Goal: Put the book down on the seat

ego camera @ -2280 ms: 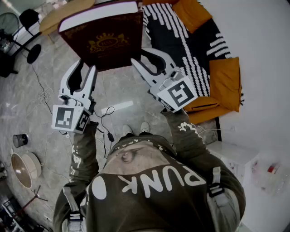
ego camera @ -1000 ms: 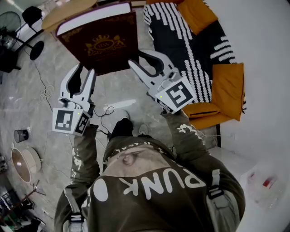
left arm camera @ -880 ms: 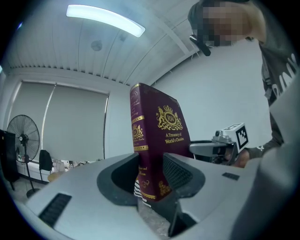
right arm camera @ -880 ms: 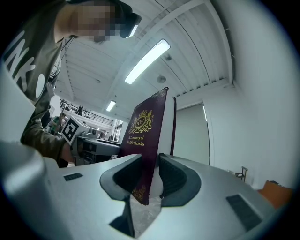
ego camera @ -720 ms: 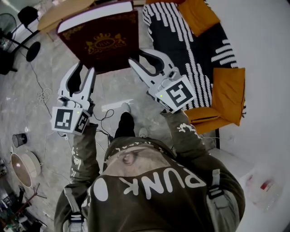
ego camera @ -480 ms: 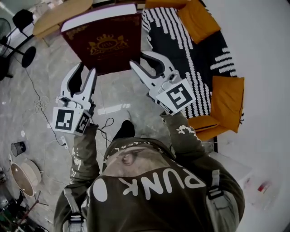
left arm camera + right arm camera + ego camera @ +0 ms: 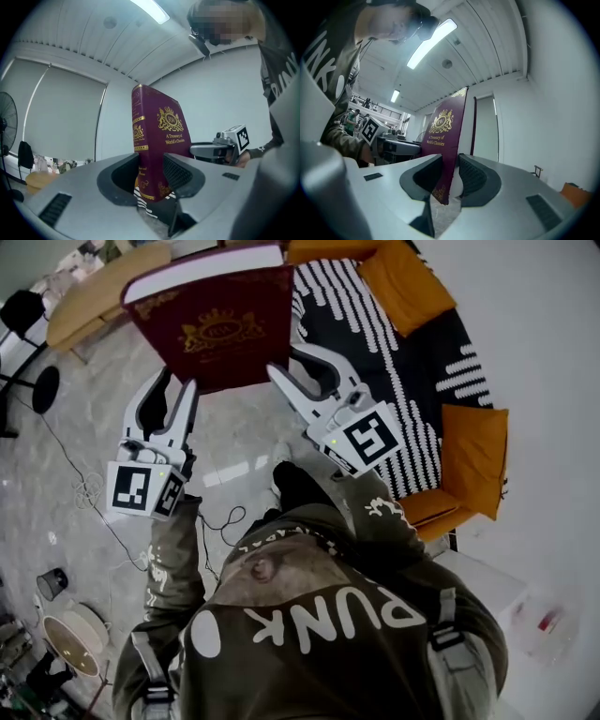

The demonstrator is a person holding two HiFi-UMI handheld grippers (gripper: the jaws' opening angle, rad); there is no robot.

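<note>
Two tongs: both are clenched on the book (image 7: 220, 329), one at each lower corner. The left tongs (image 7: 173, 390) pinch the spine side and the right tongs (image 7: 300, 367) pinch the open side, across cover and page block.
Left tongs close up: the left tongs (image 7: 150, 173) press the book (image 7: 157, 140) from both sides.
Right tongs close up: the right tongs (image 7: 450, 176) squeeze the book (image 7: 445, 140), one pad on the cover and one on the white pages.
Hidden or cut off: the person's hands are behind the marker cubes (image 7: 141, 488) in the head view. The sofa seat (image 7: 394, 343) runs out of frame at the top. A wooden worktop (image 7: 94, 301) is partly behind the book. The small print on the spine is too fine to read.
Arm pose: both dark sleeves (image 7: 173, 559) reach forward from the body with the tongs tilted upward. The left gripper view shows the ceiling (image 7: 93, 33) behind the book.
Book's place: it is held upright in the air over the grey floor (image 7: 66, 427), beside the sofa and not touching the seat.
Seat: it has a black-and-white striped cover with orange cushions (image 7: 403, 277) along its edge.
Writing: the cover has a gold crest with "RW" and the words "A Treasury of World's Classics". The sweatshirt (image 7: 319, 634) reads "PUNK" in white.
</note>
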